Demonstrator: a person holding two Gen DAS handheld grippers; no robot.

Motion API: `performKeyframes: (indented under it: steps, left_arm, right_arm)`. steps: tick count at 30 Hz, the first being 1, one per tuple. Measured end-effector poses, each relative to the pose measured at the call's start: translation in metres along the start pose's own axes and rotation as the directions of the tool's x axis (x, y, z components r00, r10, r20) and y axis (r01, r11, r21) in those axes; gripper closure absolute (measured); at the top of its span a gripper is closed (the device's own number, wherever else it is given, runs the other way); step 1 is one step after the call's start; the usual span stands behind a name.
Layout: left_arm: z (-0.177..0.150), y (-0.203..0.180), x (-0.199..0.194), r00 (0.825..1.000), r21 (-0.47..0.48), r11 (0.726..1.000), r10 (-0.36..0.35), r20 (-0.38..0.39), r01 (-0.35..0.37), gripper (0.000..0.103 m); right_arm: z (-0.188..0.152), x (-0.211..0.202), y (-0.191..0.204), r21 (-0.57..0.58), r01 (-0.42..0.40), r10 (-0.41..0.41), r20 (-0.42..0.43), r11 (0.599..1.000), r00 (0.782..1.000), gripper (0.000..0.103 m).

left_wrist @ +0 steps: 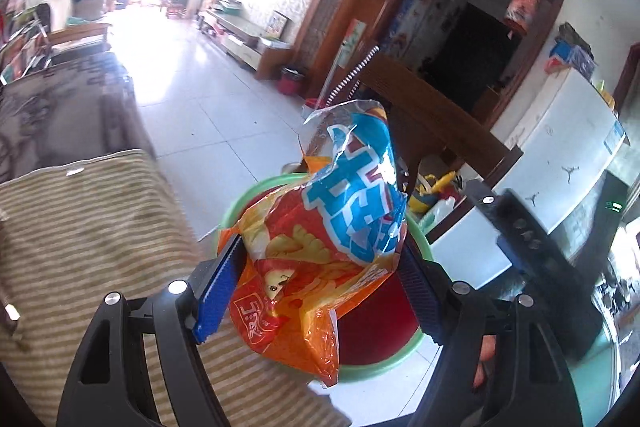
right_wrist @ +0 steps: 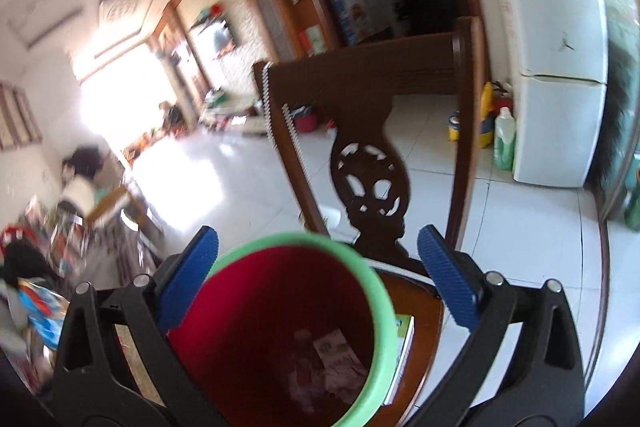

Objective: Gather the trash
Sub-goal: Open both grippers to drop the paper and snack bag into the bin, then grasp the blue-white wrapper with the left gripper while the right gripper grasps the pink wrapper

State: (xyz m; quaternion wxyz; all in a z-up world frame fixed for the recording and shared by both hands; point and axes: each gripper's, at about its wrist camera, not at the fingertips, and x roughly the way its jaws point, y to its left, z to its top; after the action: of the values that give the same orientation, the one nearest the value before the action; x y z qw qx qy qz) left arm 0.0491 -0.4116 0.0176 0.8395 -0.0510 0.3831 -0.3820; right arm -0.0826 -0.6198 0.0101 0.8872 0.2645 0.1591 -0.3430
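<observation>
My left gripper (left_wrist: 320, 267) is shut on a crumpled orange and blue snack bag (left_wrist: 320, 239) and holds it above the mouth of a red bin with a green rim (left_wrist: 248, 193). In the right wrist view the same bin (right_wrist: 372, 291) stands on a wooden chair seat (right_wrist: 424, 307), close below my right gripper (right_wrist: 318, 259), which is open and empty with its blue pads on either side of the rim. Paper scraps (right_wrist: 336, 359) lie at the bottom of the bin. My right gripper (left_wrist: 516, 239) also shows at the right of the left wrist view.
A striped cloth surface (left_wrist: 80, 247) lies at the left. The carved wooden chair back (right_wrist: 368, 163) rises behind the bin. A white fridge (right_wrist: 560, 67) stands at the right with bottles (right_wrist: 504, 139) beside it. White tiled floor (left_wrist: 192, 99) stretches beyond.
</observation>
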Motion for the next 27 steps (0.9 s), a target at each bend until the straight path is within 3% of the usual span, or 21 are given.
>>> performKeyframes:
  steps: [4, 9, 17, 19, 21, 24, 26, 27]
  left_arm:
    - [0.007, -0.005, 0.025, 0.997, -0.023, 0.998, -0.056, -0.052, 0.055, 0.027]
    - [0.002, 0.007, 0.023, 0.998, -0.057, 0.998, -0.040, -0.050, 0.038, 0.021]
    - [-0.014, 0.063, -0.029, 0.998, -0.163, 0.985, 0.065, 0.008, -0.063, 0.020]
    - [-0.023, 0.082, -0.053, 0.991, -0.183, 0.976, 0.128, 0.028, -0.121, 0.020]
    - [-0.031, 0.100, -0.077, 0.980, -0.201, 0.963, 0.194, 0.049, -0.181, 0.020]
    - [-0.054, 0.133, -0.117, 0.946, -0.251, 0.923, 0.317, 0.066, -0.291, 0.020]
    - [-0.072, 0.157, -0.143, 0.913, -0.295, 0.881, 0.404, 0.060, -0.371, 0.020]
    - [-0.084, 0.173, -0.159, 0.887, -0.333, 0.846, 0.459, 0.055, -0.417, 0.020]
  right_arm:
    - [0.001, -0.001, 0.001, 0.013, 0.001, -0.001, 0.025, 1.000, 1.000, 0.005]
    - [-0.001, 0.002, 0.017, -0.023, 0.000, 0.000, 0.026, 1.000, 1.000, 0.005]
    - [-0.008, -0.002, 0.041, -0.068, -0.025, 0.027, 0.032, 0.997, 0.999, 0.005]
    - [-0.011, -0.002, 0.053, -0.097, -0.041, 0.043, 0.018, 0.994, 0.999, 0.005]
    - [-0.015, -0.001, 0.063, -0.123, -0.056, 0.057, 0.005, 0.991, 0.998, 0.005]
    - [-0.024, -0.002, 0.084, -0.181, -0.089, 0.085, -0.032, 0.980, 0.996, 0.005]
    - [-0.032, -0.003, 0.099, -0.219, -0.110, 0.101, -0.051, 0.970, 0.994, 0.005]
    - [-0.036, -0.004, 0.107, -0.240, -0.122, 0.111, -0.059, 0.963, 0.992, 0.005]
